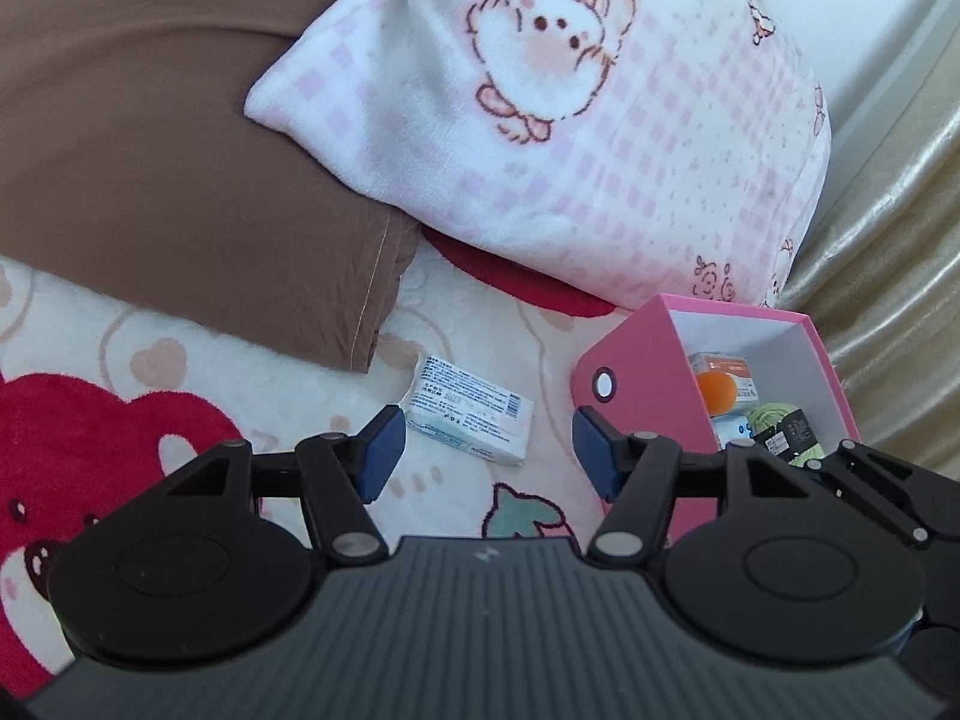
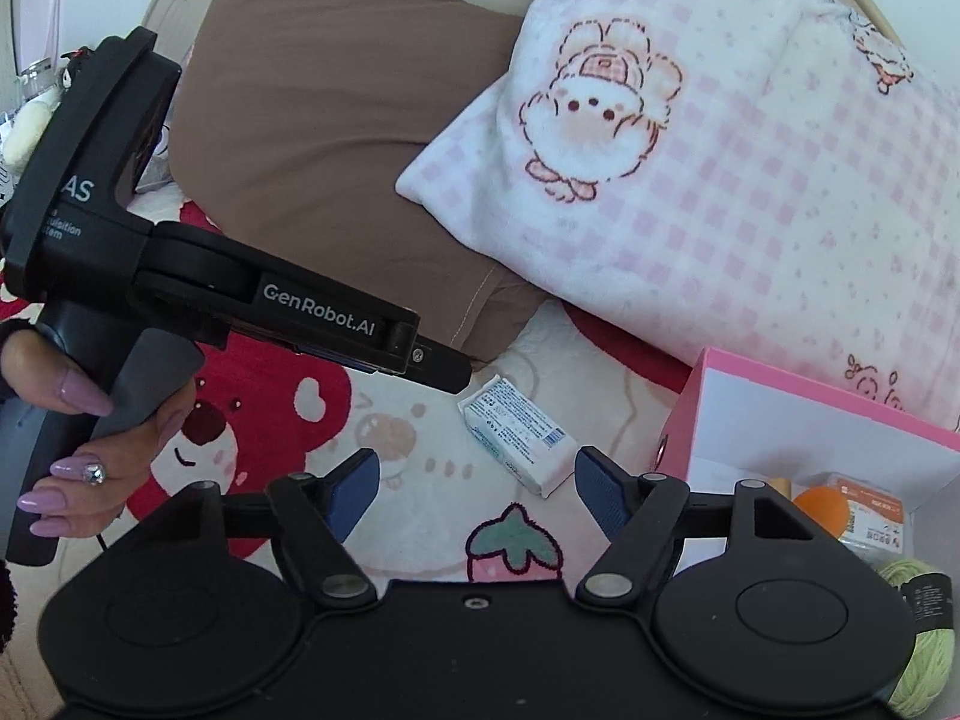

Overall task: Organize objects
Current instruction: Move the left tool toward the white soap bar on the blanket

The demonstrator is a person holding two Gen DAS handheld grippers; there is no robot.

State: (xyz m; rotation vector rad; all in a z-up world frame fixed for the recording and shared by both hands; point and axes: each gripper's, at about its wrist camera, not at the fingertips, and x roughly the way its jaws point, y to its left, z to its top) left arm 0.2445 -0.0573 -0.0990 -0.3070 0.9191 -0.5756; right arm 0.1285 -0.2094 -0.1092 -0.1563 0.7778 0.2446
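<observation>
Left gripper [image 1: 483, 453]: we see the jaws spread, blue pads [image 1: 379, 455] apart, nothing between them. It hangs over the blanket [image 1: 72, 324], tilted down. The packet [image 1: 471, 411] lies just ahead of the left pad, flat on the blanket, clear of both pads.

Right gripper [image 2: 474, 486]: jaws also spread wide, nothing pinched. Its pads [image 2: 600, 495] frame the near end of the same packet [image 2: 519, 441], which lies ahead of them on the blanket [image 2: 408, 480], untouched. No earlier frame, so we say nothing on jaw motion.

From the right wrist view we see the left gripper [image 2: 441, 369] side-on at the left, held by a hand [image 2: 90, 420] on the grip, its tip just above and left of the packet.

The packet is white with blue print, lying at a slant between the brown pillow [image 1: 180, 180] and the pink box [image 1: 636, 360].

The box [image 2: 780, 414] sits open on the blanket to the right, against the pink check pillow [image 1: 600, 150]. Inside: an orange ball [image 1: 717, 393] in a pack, green yarn [image 2: 924, 654] with a dark label, and another small pack we can't read.

The brown pillow's corner ends just above and left of the packet. A strawberry print [image 2: 516, 546] on the blanket shows between the right gripper's jaws.
</observation>
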